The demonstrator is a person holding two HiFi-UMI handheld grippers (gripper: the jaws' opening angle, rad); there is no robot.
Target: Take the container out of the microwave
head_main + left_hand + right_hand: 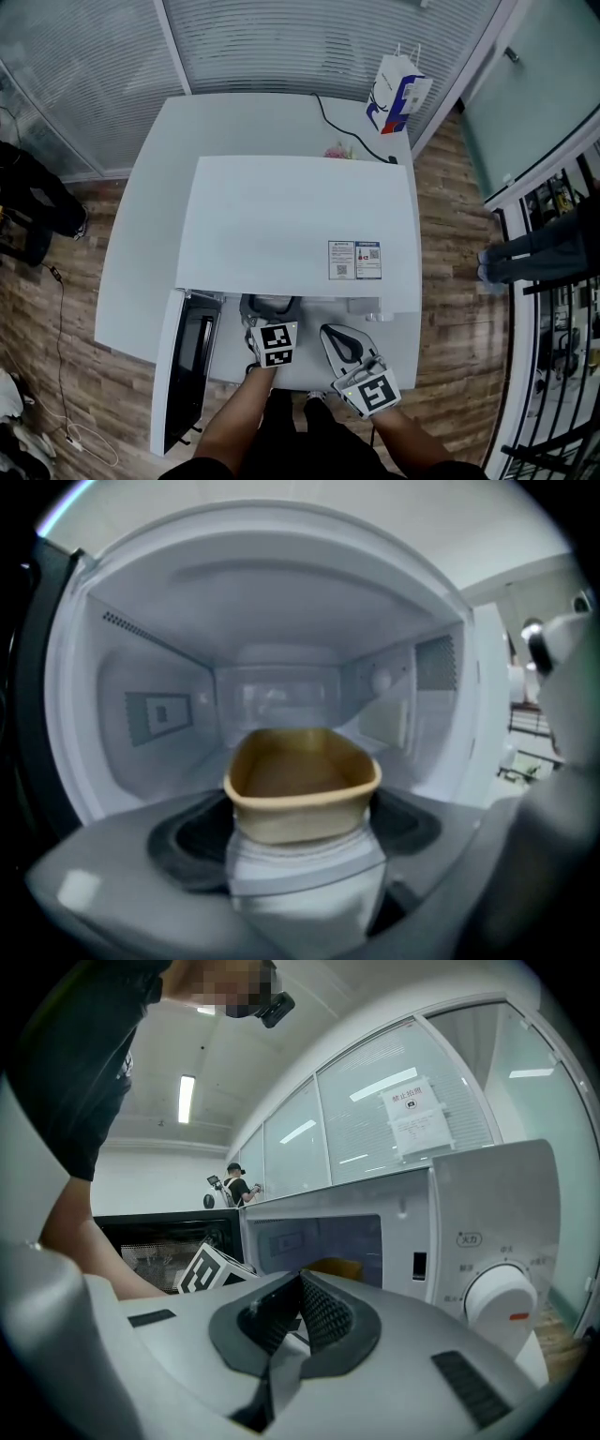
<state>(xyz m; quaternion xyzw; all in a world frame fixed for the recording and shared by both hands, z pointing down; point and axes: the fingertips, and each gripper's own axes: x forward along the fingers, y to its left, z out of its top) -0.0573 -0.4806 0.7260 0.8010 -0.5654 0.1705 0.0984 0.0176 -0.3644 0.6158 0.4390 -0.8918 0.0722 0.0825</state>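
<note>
Tan plastic container sits in the microwave at the surface's near edge, between the left gripper's wide-spread jaws; the right gripper is closed, empty. Likely light and flexible: pinch beneath the rim.

White table, microwave, paper bag, black cable

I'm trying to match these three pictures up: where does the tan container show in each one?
Head view: not in it; the top of the white microwave covers it.
Left gripper view: the tan container sits at the centre, inside the microwave.
Right gripper view: only a yellowish sliver near the centre, through the open front.
Shared landmark: the microwave, seen from above, from inside, and from its front panel.
</note>
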